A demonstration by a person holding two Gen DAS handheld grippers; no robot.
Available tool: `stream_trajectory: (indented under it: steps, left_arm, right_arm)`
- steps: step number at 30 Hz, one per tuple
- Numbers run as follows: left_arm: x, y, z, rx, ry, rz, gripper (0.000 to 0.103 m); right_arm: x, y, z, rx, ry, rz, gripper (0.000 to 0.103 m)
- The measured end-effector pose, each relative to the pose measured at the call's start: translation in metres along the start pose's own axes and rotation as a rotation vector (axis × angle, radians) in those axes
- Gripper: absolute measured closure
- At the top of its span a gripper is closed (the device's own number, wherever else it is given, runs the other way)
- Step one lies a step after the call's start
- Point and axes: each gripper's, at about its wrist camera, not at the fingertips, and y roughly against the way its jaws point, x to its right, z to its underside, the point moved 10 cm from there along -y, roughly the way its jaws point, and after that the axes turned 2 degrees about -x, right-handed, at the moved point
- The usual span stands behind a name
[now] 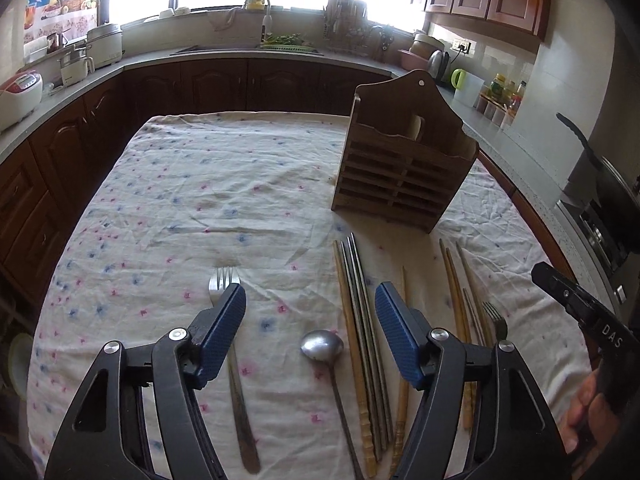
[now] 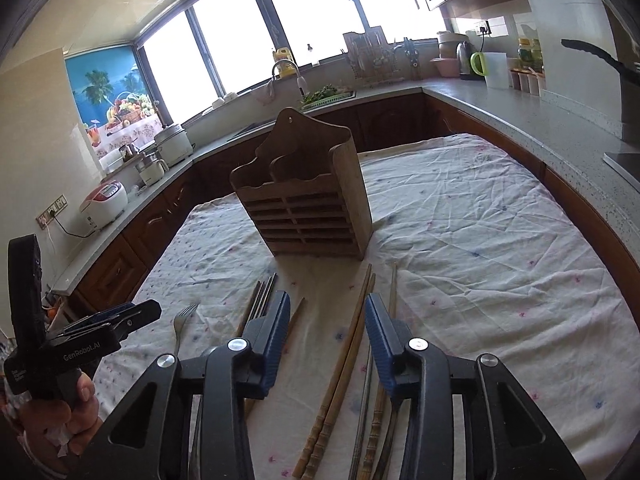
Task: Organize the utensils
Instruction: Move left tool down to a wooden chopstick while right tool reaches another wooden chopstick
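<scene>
A wooden utensil holder (image 1: 404, 160) stands upright on the flowered tablecloth (image 1: 180, 200); it also shows in the right wrist view (image 2: 308, 208). In front of it lie a fork (image 1: 236, 360), a metal spoon (image 1: 322, 346), a bundle of wooden and metal chopsticks (image 1: 366, 340), more wooden chopsticks (image 1: 460, 300) and a second fork (image 1: 494, 318). My left gripper (image 1: 310, 312) is open above the spoon, holding nothing. My right gripper (image 2: 328, 320) is open above a pair of wooden chopsticks (image 2: 344, 364), holding nothing.
Dark wooden cabinets and a grey counter (image 1: 80, 92) wrap around the table, with a rice cooker (image 1: 20, 96), pots, a sink and a kettle (image 2: 464, 56). A stove with a pan (image 1: 600, 184) stands close on the right.
</scene>
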Motion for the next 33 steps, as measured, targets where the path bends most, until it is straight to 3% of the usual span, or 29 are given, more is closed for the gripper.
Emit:
stream_trajectory:
  steps: [11, 19, 24, 33]
  left_arm:
    - [0.004, -0.065, -0.009, -0.138, -0.016, 0.03, 0.054]
    - [0.012, -0.097, -0.007, -0.197, -0.035, 0.053, 0.061]
    - [0.015, -0.117, -0.003, -0.243, -0.041, 0.061, 0.077]
    - [0.028, -0.123, -0.005, -0.249, -0.1, 0.07, 0.077]
  right_arm:
    - [0.012, -0.085, 0.0, -0.18, -0.04, 0.002, 0.078]
    - [0.028, -0.121, 0.007, -0.257, -0.039, 0.063, 0.08]
    - [0.033, -0.131, 0.009, -0.275, -0.031, 0.072, 0.084]
    - [0.032, -0.133, 0.005, -0.27, 0.021, 0.093, 0.084]
